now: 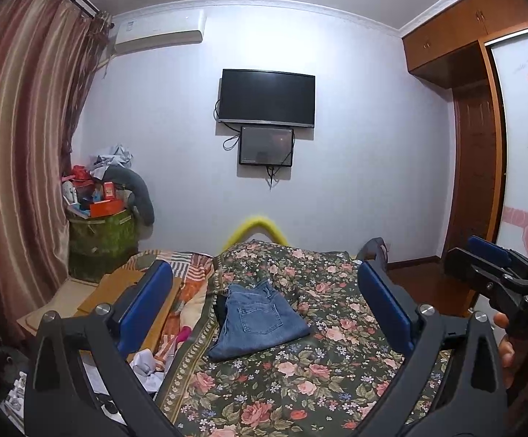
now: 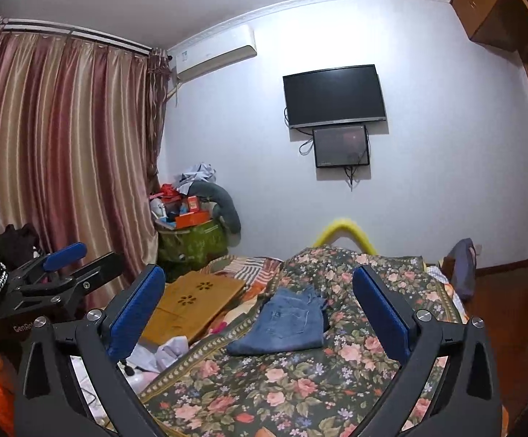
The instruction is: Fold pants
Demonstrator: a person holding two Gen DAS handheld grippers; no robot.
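Observation:
Blue jeans [image 1: 260,320] lie folded into a compact stack on the floral bedspread [image 1: 300,382], back pocket facing up, with a dark item peeking out at their left edge. Both grippers hover over the near part of the bed, short of the jeans. My left gripper [image 1: 264,267] is open with nothing between its blue pads. My right gripper [image 2: 258,273] is also wide open and empty, with the jeans [image 2: 286,324] lying beyond its fingers. Each gripper shows in the other's view: the right gripper [image 1: 471,255] at the right edge, the left gripper [image 2: 89,255] at the left.
A wooden lap desk [image 2: 194,302] and crumpled white cloth [image 2: 165,357] lie on the bed's left side. A green hamper [image 2: 191,244] piled with boxes stands in the corner by the striped curtain [image 2: 63,145]. A wall TV [image 2: 333,94] hangs ahead, and a wooden wardrobe [image 1: 475,182] stands at the right.

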